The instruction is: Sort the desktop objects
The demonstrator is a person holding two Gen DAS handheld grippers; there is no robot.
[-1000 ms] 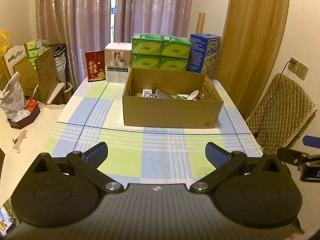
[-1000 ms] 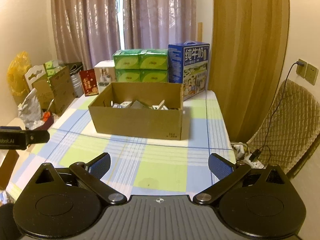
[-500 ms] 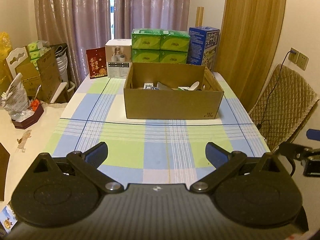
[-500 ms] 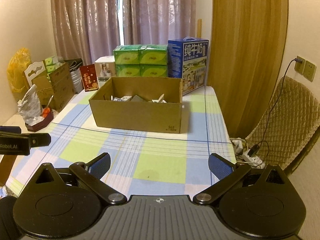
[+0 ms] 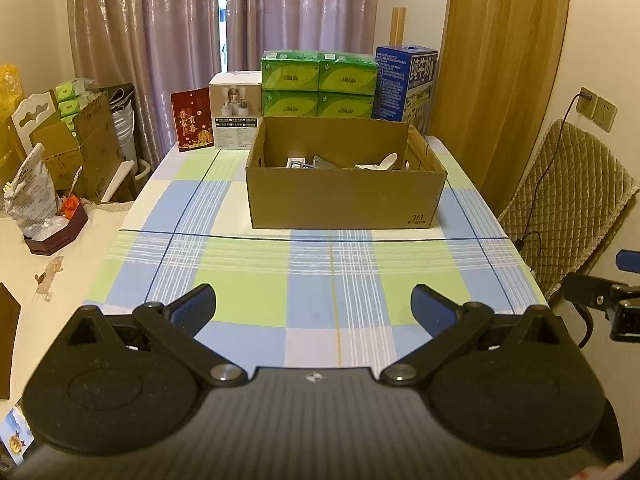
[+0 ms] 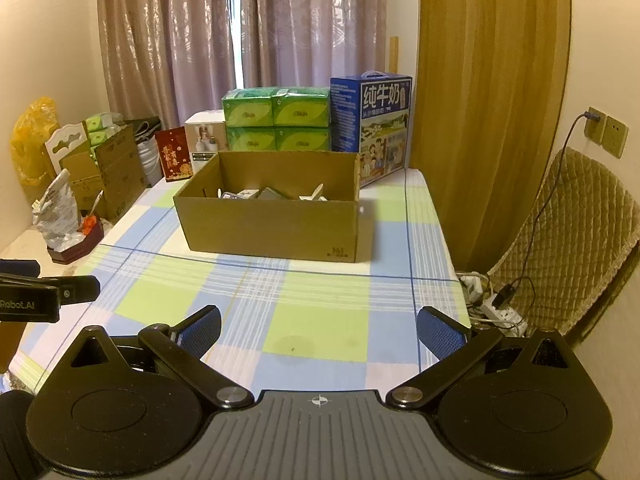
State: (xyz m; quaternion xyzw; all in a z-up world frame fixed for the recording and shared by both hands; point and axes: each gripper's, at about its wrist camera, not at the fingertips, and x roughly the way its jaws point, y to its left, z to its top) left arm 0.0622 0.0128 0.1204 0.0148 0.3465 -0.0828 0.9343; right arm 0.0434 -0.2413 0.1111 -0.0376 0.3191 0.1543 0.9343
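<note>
An open cardboard box (image 5: 344, 200) stands on the checked tablecloth (image 5: 320, 280) at the far middle of the table; it also shows in the right wrist view (image 6: 272, 228). Several small items, among them a white spoon (image 5: 386, 160), lie inside it. My left gripper (image 5: 314, 304) is open and empty above the near table edge. My right gripper (image 6: 318, 326) is open and empty, to the right of the left one, also over the near edge.
Green tissue packs (image 5: 318, 82), a blue milk carton (image 5: 404, 80), a white box (image 5: 234, 114) and a red packet (image 5: 192, 120) stand behind the cardboard box. A quilted chair (image 5: 568, 184) is on the right. Boxes and bags (image 5: 72, 148) sit left of the table.
Both grippers have drawn back and risen, so the box looks farther off and more tablecloth shows. Both stay open.
</note>
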